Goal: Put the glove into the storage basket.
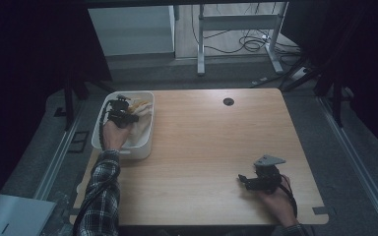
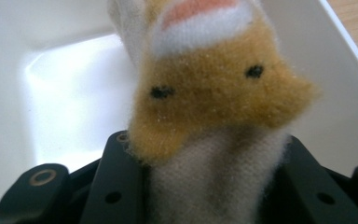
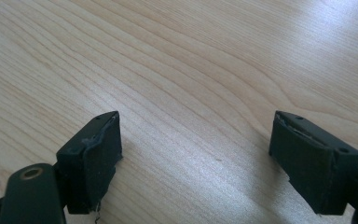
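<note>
Plush toy is the thing in play, a tan and cream soft animal with two small black eyes, and it sits inside the white bin at the far left of the tabletop. Over on that left side, the left tongs are down in the bin, and the left gripper view puts the toy right between the jaws: its cream body runs up from between them, tan face above, long axis in line with the tongs' own reach. The jaws press against the fabric on both sides, so the left tongs are clenched on the plush toy. That is the relation everything turns on: the toy lies straight ahead of and inside the left tongs, with the bin's white walls close around it, so any lift, I judge, has to go up and clear the rim before it can go anywhere.

Moving right, open wood grain, nothing on it. At the near right, the right tongs rest low over the tabletop, jaws spread wide with bare wood between them, grasping nothing, well apart from the bin. The left hand is plainly the nearer one.
</note>
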Available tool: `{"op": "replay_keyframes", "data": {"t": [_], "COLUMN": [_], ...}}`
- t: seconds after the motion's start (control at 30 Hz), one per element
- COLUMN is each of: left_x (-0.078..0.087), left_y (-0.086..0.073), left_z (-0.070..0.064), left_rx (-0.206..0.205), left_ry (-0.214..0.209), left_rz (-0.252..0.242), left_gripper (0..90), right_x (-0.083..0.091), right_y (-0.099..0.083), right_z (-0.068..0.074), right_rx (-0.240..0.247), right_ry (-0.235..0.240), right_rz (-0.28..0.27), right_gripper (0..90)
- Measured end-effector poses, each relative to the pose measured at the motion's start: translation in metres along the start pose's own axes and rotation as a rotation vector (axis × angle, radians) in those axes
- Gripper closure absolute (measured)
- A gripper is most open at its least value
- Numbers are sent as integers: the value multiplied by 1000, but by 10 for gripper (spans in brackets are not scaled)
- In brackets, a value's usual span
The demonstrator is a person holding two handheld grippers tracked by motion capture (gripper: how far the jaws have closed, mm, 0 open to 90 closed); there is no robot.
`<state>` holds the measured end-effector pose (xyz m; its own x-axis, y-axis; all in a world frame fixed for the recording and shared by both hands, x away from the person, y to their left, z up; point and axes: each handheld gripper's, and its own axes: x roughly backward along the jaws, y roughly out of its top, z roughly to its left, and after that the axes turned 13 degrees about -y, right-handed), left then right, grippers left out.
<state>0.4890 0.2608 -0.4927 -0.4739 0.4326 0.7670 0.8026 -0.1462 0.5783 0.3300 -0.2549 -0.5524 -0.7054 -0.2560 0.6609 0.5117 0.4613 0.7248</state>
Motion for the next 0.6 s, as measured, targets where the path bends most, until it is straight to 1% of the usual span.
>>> {"op": "replay_keyframes", "data": {"t": [0.17,0.23,0.3,0.33,0.37,0.4,0.43,0.5,0.53,0.6], "left_x": [-8,-15,-18,-20,-21,-23,-24,-28,-29,-30], "left_y": [4,4,3,3,2,2,1,0,0,-1], "left_z": [0,-1,-1,-1,0,0,0,-1,-1,-3], "left_rx": [-8,-13,-27,-22,-20,-16,-21,-29,-36,-42], "left_ry": [0,-10,1,-9,-16,-18,-16,-8,-1,-6], "left_rz": [38,87,111,119,126,132,146,179,189,195], "left_gripper": [627,606,598,589,531,531,495,378,336,271], "right_x": [0,0,0,0,0,0,0,0,0,0], "right_y": [0,0,0,0,0,0,0,0,0,0], "right_z": [0,0,0,0,0,0,0,0,0,0], "right_rx": [0,0,0,0,0,0,0,0,0,0], "right_ry": [0,0,0,0,0,0,0,0,0,0], "right_rz": [0,0,0,0,0,0,0,0,0,0], "right_gripper": [172,172,172,172,172,172,172,172,172,172]}}
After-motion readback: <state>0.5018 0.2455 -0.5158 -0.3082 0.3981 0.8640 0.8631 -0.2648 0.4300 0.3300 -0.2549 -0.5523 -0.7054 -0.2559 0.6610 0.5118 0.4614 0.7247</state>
